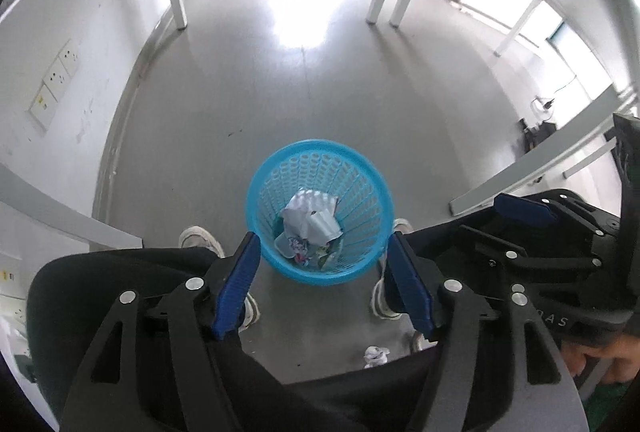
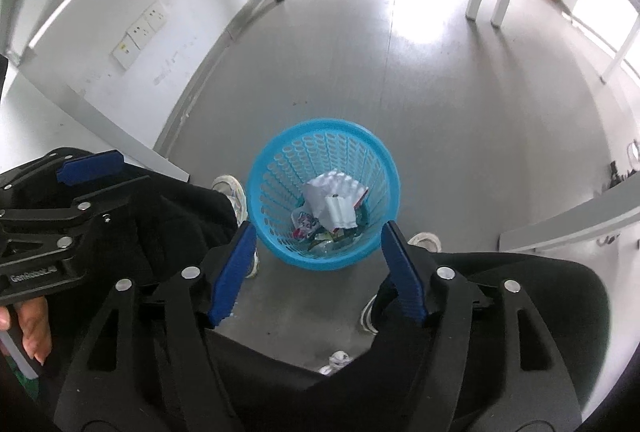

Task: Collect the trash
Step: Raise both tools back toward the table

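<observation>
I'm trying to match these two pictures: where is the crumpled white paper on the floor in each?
Left wrist view: crumpled white paper near the bottom edge, right of centre.
Right wrist view: bottom centre, partly hidden by dark clothing.
Shared landmark: the blue basket, farther up the picture in both.

My left gripper (image 1: 324, 284) and right gripper (image 2: 318, 272): black linkage arms, silver rivets, ribbed blue pads (image 2: 234, 272). I wear black trousers (image 1: 120, 296), white sneakers (image 2: 230, 188).

A basket (image 1: 318, 212) stands on the floor (image 1: 304, 88) between 2 shoes (image 1: 200, 238), with trash (image 1: 312, 222) inside; a paper wad (image 1: 376, 355) lies nearer, outside it.
</observation>
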`<state>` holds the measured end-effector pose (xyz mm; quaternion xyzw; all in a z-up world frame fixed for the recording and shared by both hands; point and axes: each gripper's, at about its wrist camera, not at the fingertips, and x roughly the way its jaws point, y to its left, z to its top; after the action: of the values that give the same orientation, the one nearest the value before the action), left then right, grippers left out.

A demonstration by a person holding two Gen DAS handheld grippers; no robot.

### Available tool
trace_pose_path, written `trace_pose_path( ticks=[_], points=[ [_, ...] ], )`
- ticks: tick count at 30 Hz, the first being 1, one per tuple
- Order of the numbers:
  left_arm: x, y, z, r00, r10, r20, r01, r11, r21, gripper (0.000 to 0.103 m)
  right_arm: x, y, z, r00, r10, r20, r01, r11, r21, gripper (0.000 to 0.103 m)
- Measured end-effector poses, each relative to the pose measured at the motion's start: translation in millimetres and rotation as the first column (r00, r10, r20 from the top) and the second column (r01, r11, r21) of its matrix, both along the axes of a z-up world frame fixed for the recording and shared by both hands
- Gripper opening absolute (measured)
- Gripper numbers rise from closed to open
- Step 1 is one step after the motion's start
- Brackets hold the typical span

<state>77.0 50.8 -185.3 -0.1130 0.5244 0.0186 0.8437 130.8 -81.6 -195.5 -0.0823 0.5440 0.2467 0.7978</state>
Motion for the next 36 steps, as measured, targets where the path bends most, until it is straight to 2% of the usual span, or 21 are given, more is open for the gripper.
trace_pose_path(
  ticks=[2,3,7,12,17,20,29,36],
  points=[
    [-8,0,6,1.000,-0.017,0.023,0.018,0.999,-0.041,0.078,-9,-3,13,1.000,0.009,0.026,-0.009,1.000,0.022,0.069],
    [-13,1,9,0.999,-0.015,0.029,0.016,0.999,-0.044,0.078,-13,-4,18,0.999,0.013,0.037,-0.014,0.999,0.031,0.072],
    [-28,3,18,0.998,0.006,0.061,-0.005,1.000,-0.028,0.083,-25,-11,34,0.997,0.020,0.074,-0.023,0.999,0.036,0.074],
    [-44,7,40,0.990,0.030,0.140,-0.029,1.000,-0.012,0.097,-38,-22,55,0.993,0.012,0.120,-0.020,0.998,0.068,0.087],
    [-60,3,68,0.978,0.018,0.209,-0.017,1.000,-0.006,0.097,-52,-35,85,0.980,-0.005,0.198,-0.016,0.995,0.101,0.094],
    [-67,-7,83,0.967,-0.024,0.252,0.013,0.999,0.047,0.097,-58,-42,102,0.971,-0.018,0.238,-0.011,0.993,0.121,0.094],
    [-73,-3,134,0.929,-0.025,0.369,0.018,1.000,0.022,0.097,-61,-59,157,0.938,-0.069,0.340,0.003,0.982,0.189,0.094],
    [-60,-4,170,0.903,-0.035,0.429,0.026,0.999,0.028,0.097,-55,-59,190,0.906,-0.072,0.417,-0.010,0.981,0.192,0.094]
  ],
)
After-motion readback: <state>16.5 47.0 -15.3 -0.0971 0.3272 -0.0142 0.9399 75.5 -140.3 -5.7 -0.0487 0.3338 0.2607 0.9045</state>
